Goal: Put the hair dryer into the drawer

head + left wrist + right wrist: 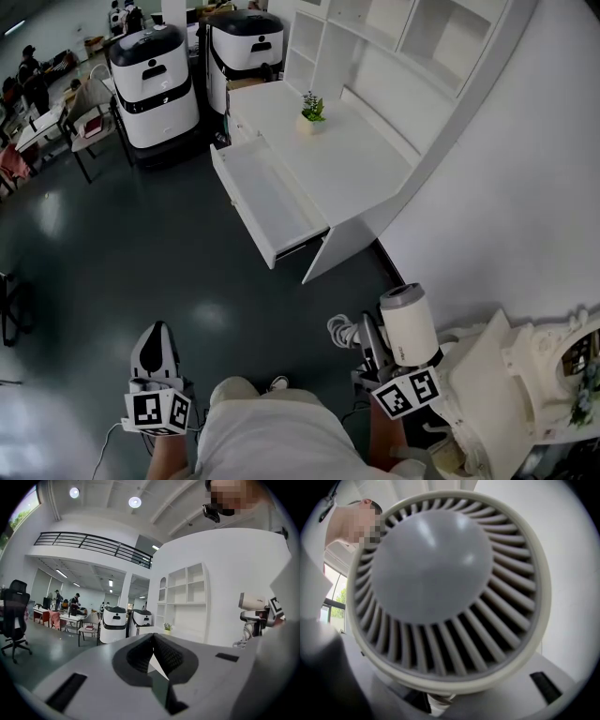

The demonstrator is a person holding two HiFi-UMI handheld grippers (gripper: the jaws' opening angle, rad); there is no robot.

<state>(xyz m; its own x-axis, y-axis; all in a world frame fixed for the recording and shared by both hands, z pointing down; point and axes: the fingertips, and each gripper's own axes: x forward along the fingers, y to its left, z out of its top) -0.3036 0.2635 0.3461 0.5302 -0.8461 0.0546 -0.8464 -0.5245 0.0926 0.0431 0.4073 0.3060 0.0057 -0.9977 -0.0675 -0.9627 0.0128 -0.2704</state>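
Hair dryer (409, 323): you are carrying it in the right gripper (375, 358), barrel up. It is low in the head view, close to your body and well apart from the drawer (274, 195). Its coiled cord (343, 330) hangs beside the jaws. In the right gripper view the dryer's ribbed intake grille (440, 588) fills nearly the whole picture. The jaws show only at the bottom edge, clamped on what looks like the handle.

Left gripper (157, 333): jaw tips pressed together, nothing between them. It is held out over the dark floor, doing no work.

Drawer: pulled out from the white desk (352, 155), its interior bare as far as the head view shows. A small potted plant (312, 108) stands on the desk top behind it, clear of the opening.

Step in hand, as judged: transport. The dryer is grasped and the drawer is open, but the placing is not yet done.

Next move calls for:
- closing the gap to the desk
- bringing the dryer over the drawer and laying it down along the drawer's length
- getting the cord inside the walls before you release
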